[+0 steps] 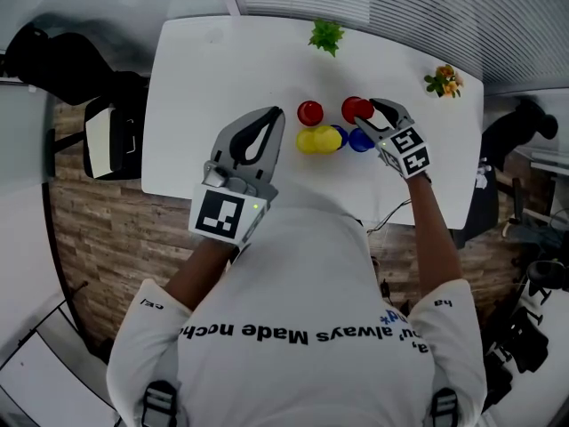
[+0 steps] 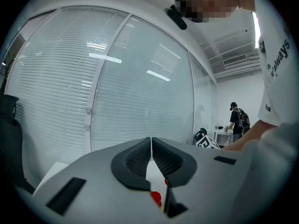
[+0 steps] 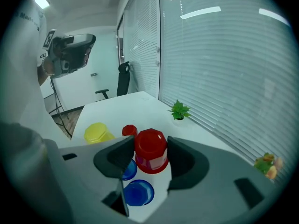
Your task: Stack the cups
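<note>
Right hand-held gripper (image 3: pixel 150 158) grasps 1 red cup (image 3: pixel 150 146), mouth down, apparently lifted off the tabletop (image 3: pixel 121 107) over 2 blue cups (image 3: pixel 138 192). We'd keep it upright, centre it over the target cup, then lower before releasing. Left hand-held gripper (image 2: pixel 151 158) clenched, empty.

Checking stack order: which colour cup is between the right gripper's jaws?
Red cup, clearest in right gripper view.
</note>
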`<state>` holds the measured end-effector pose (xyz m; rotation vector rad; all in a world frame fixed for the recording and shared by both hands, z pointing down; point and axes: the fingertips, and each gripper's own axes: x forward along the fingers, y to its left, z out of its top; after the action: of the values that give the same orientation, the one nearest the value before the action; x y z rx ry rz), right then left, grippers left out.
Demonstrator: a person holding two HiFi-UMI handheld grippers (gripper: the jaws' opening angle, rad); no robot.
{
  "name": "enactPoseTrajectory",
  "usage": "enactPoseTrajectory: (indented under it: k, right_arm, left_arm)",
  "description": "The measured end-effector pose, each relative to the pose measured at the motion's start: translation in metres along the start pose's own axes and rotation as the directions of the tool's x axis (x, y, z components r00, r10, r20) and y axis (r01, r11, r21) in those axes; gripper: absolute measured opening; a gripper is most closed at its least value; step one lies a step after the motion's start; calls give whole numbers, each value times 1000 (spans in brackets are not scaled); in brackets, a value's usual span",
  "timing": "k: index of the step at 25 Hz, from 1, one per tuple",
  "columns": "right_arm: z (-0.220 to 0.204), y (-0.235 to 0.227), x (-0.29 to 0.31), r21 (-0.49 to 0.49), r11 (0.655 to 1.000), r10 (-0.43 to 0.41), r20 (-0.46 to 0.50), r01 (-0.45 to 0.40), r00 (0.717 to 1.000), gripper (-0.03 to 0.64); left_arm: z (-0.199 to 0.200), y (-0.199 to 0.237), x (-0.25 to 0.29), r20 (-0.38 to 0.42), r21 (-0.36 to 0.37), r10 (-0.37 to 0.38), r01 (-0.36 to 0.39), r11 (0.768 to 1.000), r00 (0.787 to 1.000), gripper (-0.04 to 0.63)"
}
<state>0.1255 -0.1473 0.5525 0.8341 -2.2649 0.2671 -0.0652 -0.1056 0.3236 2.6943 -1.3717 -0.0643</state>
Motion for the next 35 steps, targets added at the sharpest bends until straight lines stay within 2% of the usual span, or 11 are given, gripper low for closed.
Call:
enactPoseTrajectory:
  k: [12, 15, 35]
  right_arm:
    - [0, 26, -23, -20, 999, 42, -11, -42, 999, 232]
    - [1, 33, -25, -26, 998, 52, -24, -53, 998, 232]
    - [-25, 51, -25, -33, 996, 83, -78, -85, 994, 232]
  left_arm:
    - [-2, -8, -3, -15, 10, -18, 19, 1000, 1000, 26]
    - [2, -9, -1, 6, 6, -19, 19, 1000, 1000, 26]
    - [-5, -7, -3, -21, 7, -26, 27, 1000, 999, 26]
